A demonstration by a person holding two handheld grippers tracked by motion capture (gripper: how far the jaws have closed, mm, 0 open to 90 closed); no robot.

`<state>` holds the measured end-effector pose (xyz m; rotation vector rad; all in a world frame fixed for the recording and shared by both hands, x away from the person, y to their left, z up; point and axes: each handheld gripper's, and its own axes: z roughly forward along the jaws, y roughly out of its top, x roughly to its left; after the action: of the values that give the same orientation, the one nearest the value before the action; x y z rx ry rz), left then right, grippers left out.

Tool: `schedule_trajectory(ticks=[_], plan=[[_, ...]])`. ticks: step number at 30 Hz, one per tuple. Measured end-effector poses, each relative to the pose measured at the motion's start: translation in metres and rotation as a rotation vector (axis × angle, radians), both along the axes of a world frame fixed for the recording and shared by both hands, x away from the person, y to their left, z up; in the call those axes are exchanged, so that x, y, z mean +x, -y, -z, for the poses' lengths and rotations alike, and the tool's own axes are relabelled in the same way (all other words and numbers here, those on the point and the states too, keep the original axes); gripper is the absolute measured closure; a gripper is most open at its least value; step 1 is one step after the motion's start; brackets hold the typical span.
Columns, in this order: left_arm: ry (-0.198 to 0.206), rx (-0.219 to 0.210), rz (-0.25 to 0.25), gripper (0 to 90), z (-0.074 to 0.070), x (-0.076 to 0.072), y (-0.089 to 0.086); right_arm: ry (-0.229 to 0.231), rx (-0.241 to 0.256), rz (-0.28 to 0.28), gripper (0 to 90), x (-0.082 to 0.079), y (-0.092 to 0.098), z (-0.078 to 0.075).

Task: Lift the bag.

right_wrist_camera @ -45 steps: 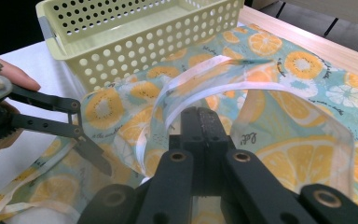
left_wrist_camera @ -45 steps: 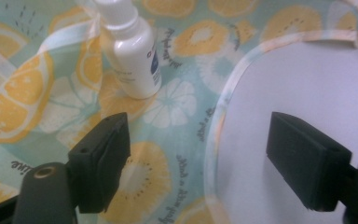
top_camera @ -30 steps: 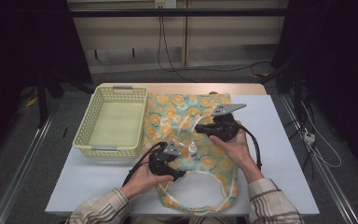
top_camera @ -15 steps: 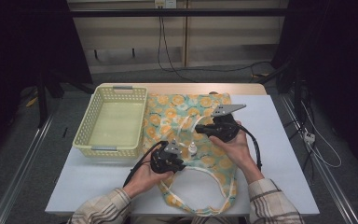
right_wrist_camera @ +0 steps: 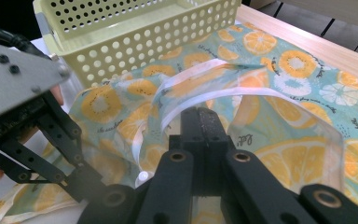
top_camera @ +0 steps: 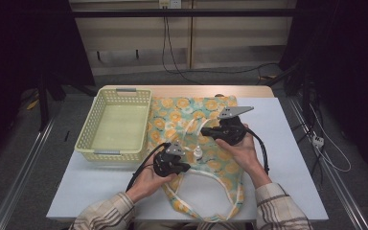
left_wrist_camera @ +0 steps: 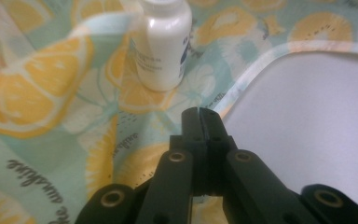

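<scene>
Holding the orange-print cloth (top_camera: 206, 143) with both tools, the person seems to be folding or lifting it, and a small white bottle (left_wrist_camera: 162, 42) stands on it. The left gripper (top_camera: 184, 166) has its jaws clenched on the cloth's near edge, just where the white trim (left_wrist_camera: 279, 51) runs; the bottle is right ahead of these jaws, upright and a little apart from them. The right gripper (right_wrist_camera: 200, 122) also has its jaws pressed together, and they appear to pinch a white strap (right_wrist_camera: 186, 88) of the cloth, which rises in a loop above them.

My main worry is the bottle. If either gripper pulls the cloth up or sideways, the fabric under the bottle will tilt and the bottle can fall over or roll off onto the tabletop (top_camera: 297, 143). A quick pull would make this more likely. The thin trim could also slip out from the left jaws, because the hold looks shallow.

Beyond the right jaws and to their left stands a yellow basket (right_wrist_camera: 135, 32), apparently empty, touching or just beside the cloth's edge. A cable (top_camera: 141, 170) trails from the left gripper behind its jaws; it could catch the cloth's loose loop there.
</scene>
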<state>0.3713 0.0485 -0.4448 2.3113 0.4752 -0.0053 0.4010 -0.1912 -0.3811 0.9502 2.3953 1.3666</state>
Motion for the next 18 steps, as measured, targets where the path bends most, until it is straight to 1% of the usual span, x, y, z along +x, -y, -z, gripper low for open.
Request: schedule_trajectory(ticks=[2, 3, 4, 5, 6, 7, 8, 13, 14, 16, 18], plan=[[0.004, -0.029, -0.004, 90.0, -0.004, -0.001, -0.002, 0.0, 0.002, 0.002, 90.0, 0.0, 0.0, -0.001], [0.01, -0.035, -0.002, 90.0, -0.007, -0.002, -0.003, 0.0, 0.002, 0.002, 90.0, 0.0, 0.0, -0.001], [0.023, -0.029, 0.0, 90.0, -0.01, -0.003, -0.004, 0.001, 0.002, 0.003, 90.0, 0.0, 0.001, -0.001], [0.026, -0.052, -0.002, 90.0, -0.014, -0.004, -0.006, 0.003, 0.004, 0.004, 90.0, 0.0, 0.001, -0.001], [0.036, -0.061, 0.003, 90.0, -0.018, -0.004, -0.007, 0.003, 0.009, 0.007, 90.0, 0.0, 0.001, -0.002], [0.039, -0.081, 0.003, 90.0, -0.021, -0.005, -0.008, 0.008, 0.011, 0.008, 90.0, 0.001, 0.002, -0.002], [0.047, -0.081, 0.004, 90.0, -0.026, -0.005, -0.01, 0.008, 0.014, 0.009, 90.0, 0.001, 0.002, -0.003], [0.068, -0.148, -0.017, 90.0, -0.044, -0.002, -0.02, 0.021, 0.03, 0.016, 90.0, 0.002, 0.004, -0.008], [0.069, -0.175, -0.022, 90.0, -0.048, -0.002, -0.021, 0.026, 0.032, 0.016, 90.0, 0.003, 0.005, -0.01], [0.084, -0.192, -0.028, 90.0, -0.057, -0.002, -0.025, 0.037, 0.04, 0.022, 90.0, 0.002, 0.005, -0.013], [0.098, -0.221, -0.034, 90.0, -0.065, -0.001, -0.027, 0.047, 0.047, 0.025, 90.0, 0.003, 0.006, -0.017]])
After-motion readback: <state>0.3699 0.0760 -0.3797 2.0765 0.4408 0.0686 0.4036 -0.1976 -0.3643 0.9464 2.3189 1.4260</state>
